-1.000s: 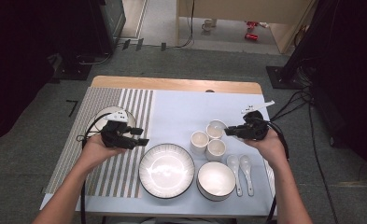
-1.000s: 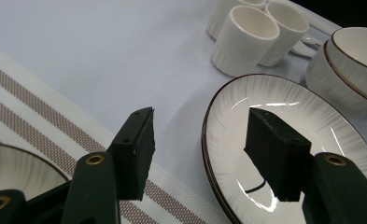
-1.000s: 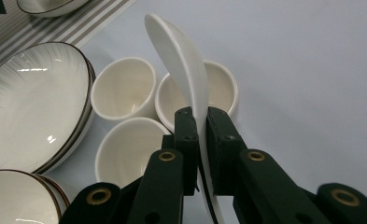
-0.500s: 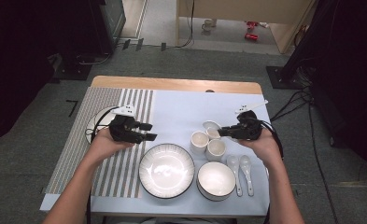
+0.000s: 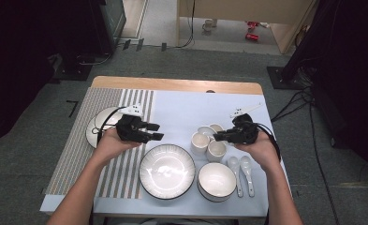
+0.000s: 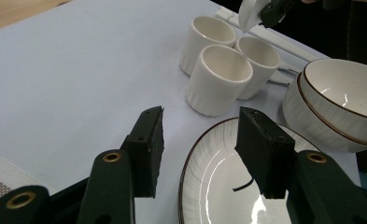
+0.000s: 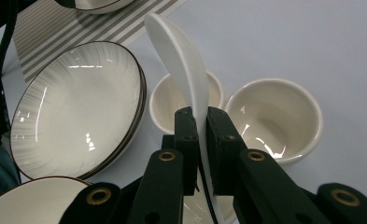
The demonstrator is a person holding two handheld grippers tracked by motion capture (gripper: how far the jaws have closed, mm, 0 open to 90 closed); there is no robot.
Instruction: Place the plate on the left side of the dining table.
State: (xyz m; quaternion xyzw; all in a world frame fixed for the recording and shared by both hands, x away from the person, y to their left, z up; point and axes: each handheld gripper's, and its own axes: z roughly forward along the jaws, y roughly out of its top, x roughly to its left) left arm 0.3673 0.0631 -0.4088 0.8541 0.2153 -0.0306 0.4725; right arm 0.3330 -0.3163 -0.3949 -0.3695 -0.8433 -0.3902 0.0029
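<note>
My left gripper hovers above the table's left half, just beyond the big ribbed plate. It is open; its jaws have just been closing, with nothing between them. My right gripper is shut on a white ceramic spoon and holds it over three small white cups. The spoon's bowl points away from me, above the cups. In the left gripper view the spoon hangs above the cups.
A white bowl stands at the front right, with two more spoons beside it. A small plate lies on the striped mat behind my left hand. A blue-grey cloth covers the rest of the table.
My left gripper has moved right and a little away from me, its jaws narrower. The right gripper has shifted slightly left with the spoon, over the cups.
</note>
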